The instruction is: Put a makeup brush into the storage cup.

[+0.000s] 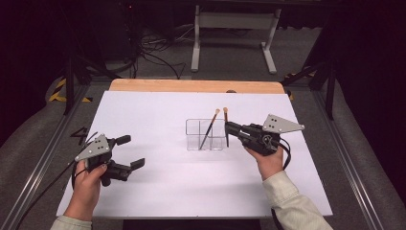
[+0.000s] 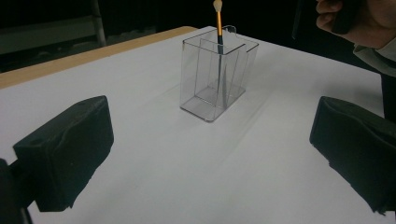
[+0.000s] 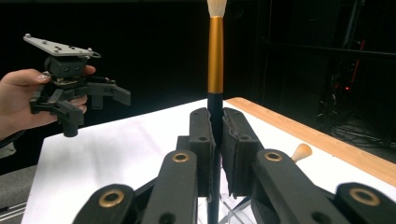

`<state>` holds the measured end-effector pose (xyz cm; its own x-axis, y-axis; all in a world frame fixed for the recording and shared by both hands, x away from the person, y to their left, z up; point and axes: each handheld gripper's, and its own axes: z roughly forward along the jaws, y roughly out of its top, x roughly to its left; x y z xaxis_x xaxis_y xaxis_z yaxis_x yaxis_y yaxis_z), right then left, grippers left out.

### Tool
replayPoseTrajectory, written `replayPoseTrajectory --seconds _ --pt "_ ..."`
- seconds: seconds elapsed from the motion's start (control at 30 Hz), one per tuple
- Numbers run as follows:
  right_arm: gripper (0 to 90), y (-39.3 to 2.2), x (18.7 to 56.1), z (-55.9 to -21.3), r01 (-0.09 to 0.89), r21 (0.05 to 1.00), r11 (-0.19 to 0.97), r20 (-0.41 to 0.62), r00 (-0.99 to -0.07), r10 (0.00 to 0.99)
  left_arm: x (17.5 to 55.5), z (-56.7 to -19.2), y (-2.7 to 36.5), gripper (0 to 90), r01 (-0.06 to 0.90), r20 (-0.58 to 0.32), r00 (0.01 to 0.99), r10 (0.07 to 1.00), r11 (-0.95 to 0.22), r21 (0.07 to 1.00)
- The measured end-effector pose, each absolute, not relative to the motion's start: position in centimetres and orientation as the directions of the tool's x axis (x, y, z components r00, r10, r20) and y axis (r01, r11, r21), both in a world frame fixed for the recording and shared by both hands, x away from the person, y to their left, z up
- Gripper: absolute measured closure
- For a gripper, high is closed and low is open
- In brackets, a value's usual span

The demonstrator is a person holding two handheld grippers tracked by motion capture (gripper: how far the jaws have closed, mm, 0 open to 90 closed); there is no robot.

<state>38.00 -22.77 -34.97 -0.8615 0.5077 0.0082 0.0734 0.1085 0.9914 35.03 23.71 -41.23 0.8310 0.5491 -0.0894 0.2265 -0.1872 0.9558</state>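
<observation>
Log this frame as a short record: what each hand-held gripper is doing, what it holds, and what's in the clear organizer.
right hand-held gripper: shut on a makeup brush, upright over the organizer
left hand-held gripper: open, holding nothing, resting on the table
clear organizer: divided into compartments
second brush: leaning inside the organizer

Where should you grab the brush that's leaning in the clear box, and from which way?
Probably grip the leaning brush on its thin dark handle just above the rim of the clear box, coming from above. The bristle tip is soft, and the walls hide the lower handle. The open left hand-held gripper is free for it.
</observation>
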Motion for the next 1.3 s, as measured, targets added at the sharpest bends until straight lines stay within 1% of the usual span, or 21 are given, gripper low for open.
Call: replayPoseTrajectory --seconds 0.67,1.3 --pt "83.5 -19.9 40.5 -34.1 0.075 0.992 0.106 0.010 -0.859 0.513 35.0 -41.3 23.9 0.5 0.227 -0.088 0.831 0.549 -0.191 0.955" --pt "83.5 -17.8 42.4 -34.3 0.086 0.992 0.095 0.024 -0.855 0.518 35.1 -41.3 23.9 0.5 0.225 -0.087 0.833 0.547 -0.191 0.955"
